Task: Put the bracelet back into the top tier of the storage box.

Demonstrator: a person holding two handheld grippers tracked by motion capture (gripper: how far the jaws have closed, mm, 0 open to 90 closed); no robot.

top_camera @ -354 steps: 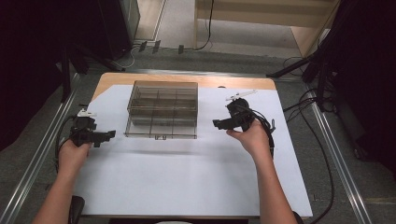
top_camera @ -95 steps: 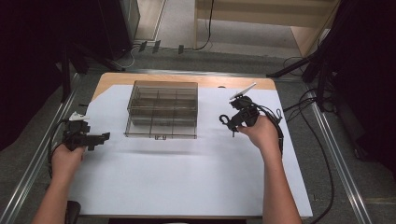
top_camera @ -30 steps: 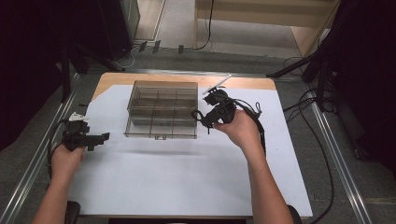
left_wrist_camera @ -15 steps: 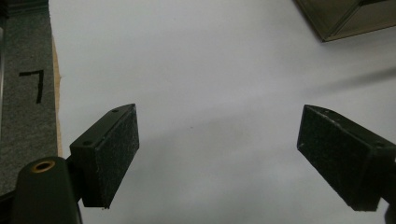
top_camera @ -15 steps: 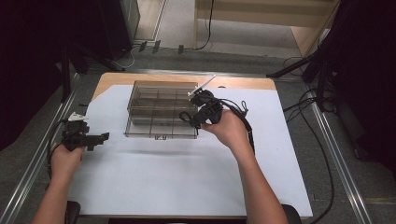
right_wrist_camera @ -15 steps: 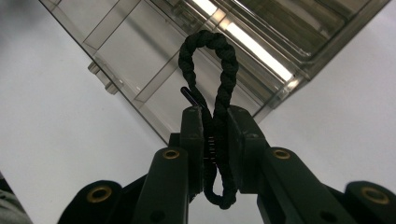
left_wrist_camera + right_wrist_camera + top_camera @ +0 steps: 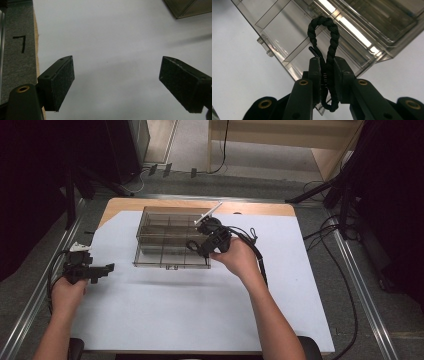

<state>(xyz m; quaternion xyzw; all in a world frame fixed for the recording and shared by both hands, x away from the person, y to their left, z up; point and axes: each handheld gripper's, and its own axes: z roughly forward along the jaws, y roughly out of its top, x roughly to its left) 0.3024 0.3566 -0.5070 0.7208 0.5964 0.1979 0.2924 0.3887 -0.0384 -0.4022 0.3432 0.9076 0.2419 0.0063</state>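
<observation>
Left gripper [image 7: 102,268] sits at the tabletop's [image 7: 200,315] left edge, fingers [image 7: 60,82] spread wide with nothing between them. Over to the right, the right gripper [image 7: 327,67] has its fingers clamped on a braided black hair tie [image 7: 328,40], hanging over the clear divided box's [image 7: 155,245] near right corner.

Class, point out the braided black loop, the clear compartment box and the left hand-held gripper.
braided black loop [image 7: 329,37], right gripper view, upper strand.
clear compartment box [image 7: 150,262], high view, near wall.
left hand-held gripper [image 7: 116,83], left gripper view, midway between its open jaws.
</observation>
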